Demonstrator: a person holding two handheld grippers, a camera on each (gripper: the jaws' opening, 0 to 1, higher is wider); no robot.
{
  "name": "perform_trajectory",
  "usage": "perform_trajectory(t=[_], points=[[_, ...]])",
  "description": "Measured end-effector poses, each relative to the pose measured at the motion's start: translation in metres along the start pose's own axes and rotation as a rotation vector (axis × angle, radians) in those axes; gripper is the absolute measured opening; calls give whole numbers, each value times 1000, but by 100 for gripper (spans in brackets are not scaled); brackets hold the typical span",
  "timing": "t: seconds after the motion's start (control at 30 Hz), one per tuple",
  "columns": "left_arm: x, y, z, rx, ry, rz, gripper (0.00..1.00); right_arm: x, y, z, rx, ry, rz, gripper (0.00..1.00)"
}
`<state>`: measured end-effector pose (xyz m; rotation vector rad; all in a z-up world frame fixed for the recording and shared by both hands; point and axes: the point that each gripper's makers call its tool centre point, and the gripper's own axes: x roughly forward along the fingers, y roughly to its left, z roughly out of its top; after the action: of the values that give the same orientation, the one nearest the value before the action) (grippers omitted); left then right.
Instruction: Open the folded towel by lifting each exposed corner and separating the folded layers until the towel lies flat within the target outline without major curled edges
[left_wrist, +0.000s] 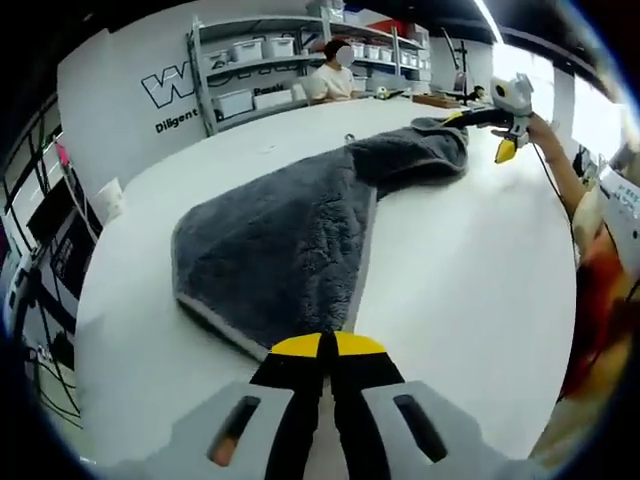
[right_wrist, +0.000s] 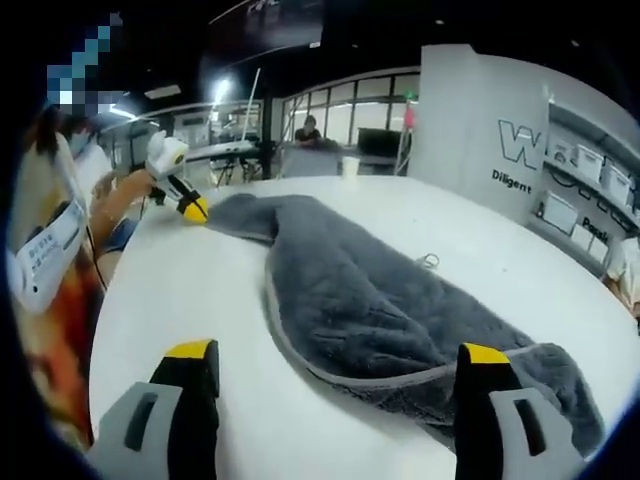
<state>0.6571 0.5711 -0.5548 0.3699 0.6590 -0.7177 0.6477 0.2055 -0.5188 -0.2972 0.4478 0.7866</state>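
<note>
A grey fluffy towel (left_wrist: 290, 240) lies folded lengthwise on the white table (left_wrist: 470, 290), with its far end bunched. My left gripper (left_wrist: 328, 346) has its yellow tips pressed together at the towel's near corner, apparently pinching the edge. In the right gripper view the same towel (right_wrist: 370, 300) stretches away, and the left gripper (right_wrist: 195, 210) meets its far corner. My right gripper (right_wrist: 337, 355) stands wide open, its jaws on either side of the towel's thick near end. The right gripper (left_wrist: 487, 133) also shows at the far bunched end in the left gripper view.
Shelves with white bins (left_wrist: 255, 65) line the back wall, and a seated person (left_wrist: 330, 75) is beyond the table. The holder's arm (left_wrist: 560, 165) reaches in along the right. Bare table (right_wrist: 180, 290) lies beside the towel. Another person (right_wrist: 308, 130) stands far off.
</note>
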Motion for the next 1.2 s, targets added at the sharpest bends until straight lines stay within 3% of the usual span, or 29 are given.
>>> perform_trajectory(t=[0.33,0.43,0.63,0.77,0.9,0.97,1.07,1.2], points=[[-17,28,-17,-38,36,83,2,-3,-6,-1,23,5,-20,95],[-18,28,-18,-42,32,79,2,-7,-22,14,28,-68,-104,93],[-15,28,-18,-45,23,78,2,-20,-51,28,31,-116,-236,86],[-14,29,-18,-50,13,77,2,-28,-77,32,70,-132,-328,77],[-14,29,-18,-53,3,75,2,-40,-118,25,62,-94,-452,77],[-14,29,-18,-56,-2,73,2,-42,-136,21,58,-94,-471,76],[-14,29,-18,-62,-8,71,2,-46,-161,10,91,-68,-495,66],[-14,29,-19,-72,-19,71,2,-53,-189,-6,62,8,-567,55]])
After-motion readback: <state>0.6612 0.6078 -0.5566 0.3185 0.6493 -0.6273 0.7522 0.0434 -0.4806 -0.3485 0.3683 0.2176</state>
